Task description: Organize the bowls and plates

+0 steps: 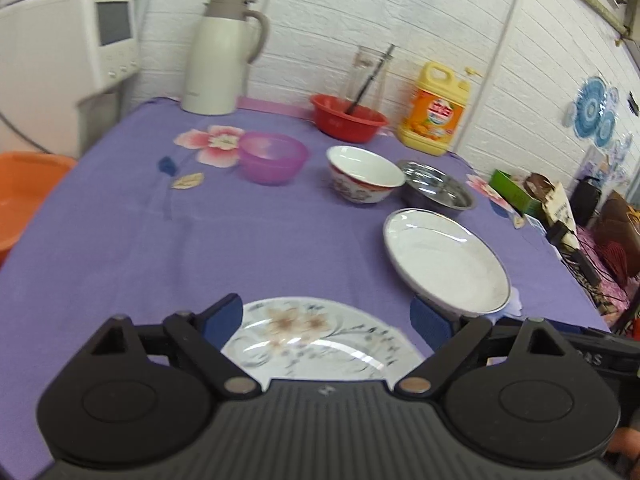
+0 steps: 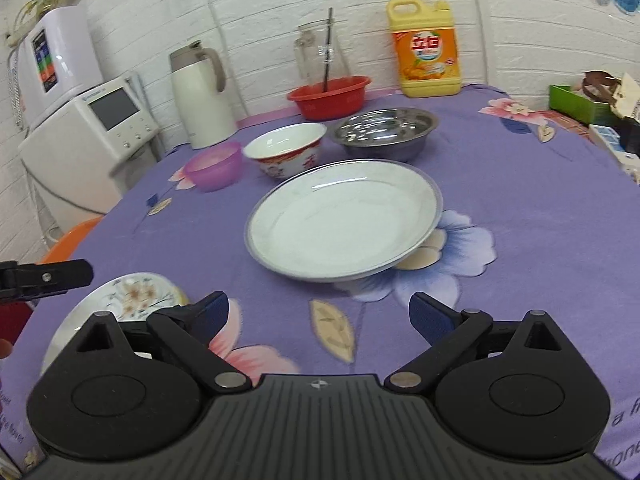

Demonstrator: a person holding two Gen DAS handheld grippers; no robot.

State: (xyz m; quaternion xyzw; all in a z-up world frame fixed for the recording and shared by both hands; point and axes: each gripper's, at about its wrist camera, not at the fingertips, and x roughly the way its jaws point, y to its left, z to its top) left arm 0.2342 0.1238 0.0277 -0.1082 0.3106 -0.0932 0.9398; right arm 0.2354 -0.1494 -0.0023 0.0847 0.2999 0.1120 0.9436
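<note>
A white brick wall backs a table covered with a purple floral cloth (image 2: 520, 216). The landmark is the white plate (image 2: 344, 220), which lies flat near the middle of the cloth.

Positions relative to the white plate:
- Steel bowl (image 2: 386, 132): just behind it.
- Ceramic bowl (image 2: 286, 150): behind and to the left.
- Purple bowl (image 2: 214, 168): further left.
- Red basin (image 2: 328, 96), with a rod standing in it, and detergent jug (image 2: 426, 46): well behind, by the wall.
- Floral plate (image 1: 316, 336): nearer the camera and to the left.

Left gripper (image 1: 326, 322): fingers apart, empty, over the floral plate. Right gripper (image 2: 318, 316): fingers apart, empty, over bare cloth short of the white plate.

Likely faults:
- Both plates lie flat with low rims. A finger that fails to get under a rim is likely to push the plate across the cloth rather than lift it.
- A pushed white plate would strike the steel bowl or the ceramic bowl.
- A finger dragging on the cloth can bunch it and shift every item.
- The grippers work close together; the left one shows at the edge of the right wrist view, so a collision is possible.

Not resolved:
- The gripper body hides the near half of the floral plate.
- Contact between the left fingers and that plate cannot be determined.
- The left wrist view is blurred.
- The table's near edge is out of frame.
</note>
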